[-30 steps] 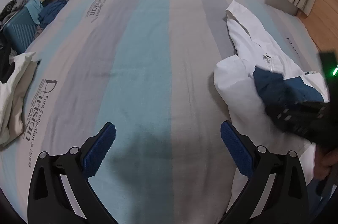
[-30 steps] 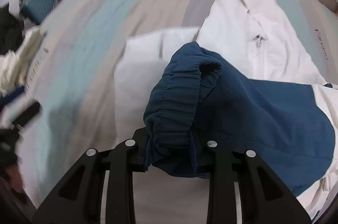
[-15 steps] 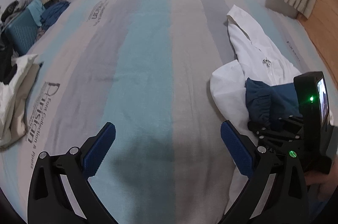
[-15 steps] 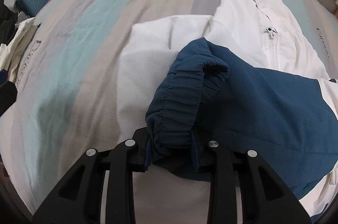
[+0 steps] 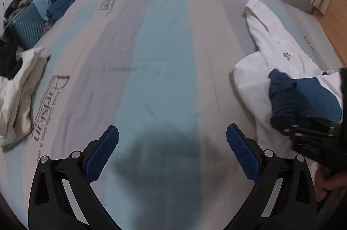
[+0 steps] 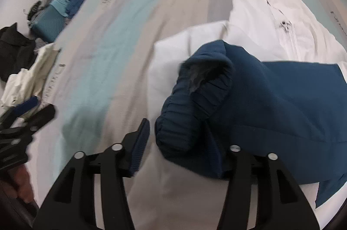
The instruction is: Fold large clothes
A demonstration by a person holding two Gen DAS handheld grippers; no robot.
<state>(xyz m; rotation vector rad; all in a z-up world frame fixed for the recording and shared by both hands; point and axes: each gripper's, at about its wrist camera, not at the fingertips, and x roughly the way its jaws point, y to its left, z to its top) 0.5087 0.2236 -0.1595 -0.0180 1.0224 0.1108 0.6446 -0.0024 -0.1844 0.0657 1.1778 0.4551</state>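
A striped sheet [image 5: 164,60] in teal, grey and beige covers the bed under my claws. Ahead of my left claw [image 5: 172,150] the bed lies bare, with dark lettering [image 5: 46,108] printed along its left side. A crumpled cream cloth [image 5: 18,97] rests on the left edge, beyond that lettering. Right of my left claw, a white and navy jacket [image 6: 271,38] lies on the bed, its navy cuff [image 6: 195,108] between the opening jaws of my right claw [image 6: 186,147].
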